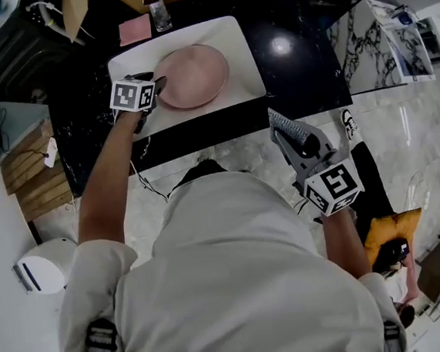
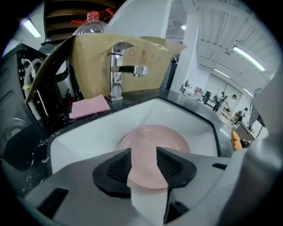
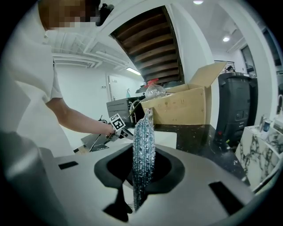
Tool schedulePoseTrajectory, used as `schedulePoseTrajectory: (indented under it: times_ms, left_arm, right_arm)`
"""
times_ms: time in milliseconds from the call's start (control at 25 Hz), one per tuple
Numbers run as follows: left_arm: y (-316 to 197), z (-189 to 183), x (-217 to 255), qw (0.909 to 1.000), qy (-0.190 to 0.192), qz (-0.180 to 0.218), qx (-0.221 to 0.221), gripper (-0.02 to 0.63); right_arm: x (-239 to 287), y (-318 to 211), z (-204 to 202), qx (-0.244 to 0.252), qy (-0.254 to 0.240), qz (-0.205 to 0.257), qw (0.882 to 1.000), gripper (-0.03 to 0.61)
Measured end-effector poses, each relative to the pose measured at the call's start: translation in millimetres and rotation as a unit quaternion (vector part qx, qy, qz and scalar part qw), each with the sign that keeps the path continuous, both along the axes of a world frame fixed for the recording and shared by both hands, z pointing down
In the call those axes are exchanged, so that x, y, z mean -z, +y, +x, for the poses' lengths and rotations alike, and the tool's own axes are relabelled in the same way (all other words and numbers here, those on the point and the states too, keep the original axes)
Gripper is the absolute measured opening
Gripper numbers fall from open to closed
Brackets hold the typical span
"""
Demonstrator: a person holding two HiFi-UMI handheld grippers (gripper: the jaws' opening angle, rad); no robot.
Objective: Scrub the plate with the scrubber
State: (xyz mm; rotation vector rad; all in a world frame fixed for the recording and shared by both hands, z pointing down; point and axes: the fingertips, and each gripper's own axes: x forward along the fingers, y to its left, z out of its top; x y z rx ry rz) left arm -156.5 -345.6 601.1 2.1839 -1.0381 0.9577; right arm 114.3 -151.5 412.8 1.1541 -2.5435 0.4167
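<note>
L gripper [image 1: 157, 88] [image 2: 143, 165]: jaws wide apart, nothing between pads. It's over the left part of the white rectangular sink basin [image 1: 237, 34] [image 2: 88, 132], pointing down at the pink round plate [image 1: 193, 75] [image 2: 152, 139]. Plate shows through the jaw gap, beyond the tips. In the head view the tips are just beside the plate's left rim; can't tell if touching.

Plate lies flat in the middle of the basin, which is set in the black glossy countertop [image 1: 294, 56].

R gripper [image 1: 287, 132] [image 3: 143, 167]: jaws closed on the silvery-blue metallic mesh scrubber [image 1: 291, 126] [image 3: 143, 141]. Scrubber is pinched on edge and sticks out past the tips. R gripper is well apart from the plate, off the counter's near-right side, over the pale floor.

Far side of sink: chrome faucet [image 1: 156, 11] [image 2: 118, 70], w/ a flat pink cloth [image 1: 135, 29] [image 2: 89, 107] just to its left on the counter. Behind them is a brown cardboard box [image 2: 93, 62] [image 3: 185, 106] w/ open flaps. A clear plastic bottle w/ red cap [image 2: 90, 24] [image 3: 154, 90] shows over the box's top.
</note>
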Motion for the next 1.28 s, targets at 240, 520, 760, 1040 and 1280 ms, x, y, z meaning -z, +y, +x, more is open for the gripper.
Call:
schedulePoseTrajectory:
  times_ms: [240,520,760,1040,1280]
  left_arm:
    - [-37,-8,-52,0.9984,-0.019,-0.049,-0.020,0.176]
    - [-60,-14,-95,0.9954,-0.015,-0.091,-0.025,0.176]
    - [-73,-11,-116,0.9932,-0.017,-0.108,-0.041,0.176]
    - [-78,0,-131,0.9912,-0.028,-0.114,-0.062,0.173]
    - [-86,0,-146,0.9875,-0.098,-0.098,-0.076,0.142]
  right_arm:
    - [-8,-19,-8,-0.037,0.014,-0.019,0.999,0.078]
    - [-16,-30,-16,-0.072,0.028,-0.040,0.996,0.078]
    - [-22,-30,-20,-0.094,0.039,-0.057,0.993,0.078]
    - [-24,-24,-22,-0.111,0.046,-0.067,0.991,0.078]
    - [-22,-18,-19,-0.123,0.049,-0.068,0.989,0.078]
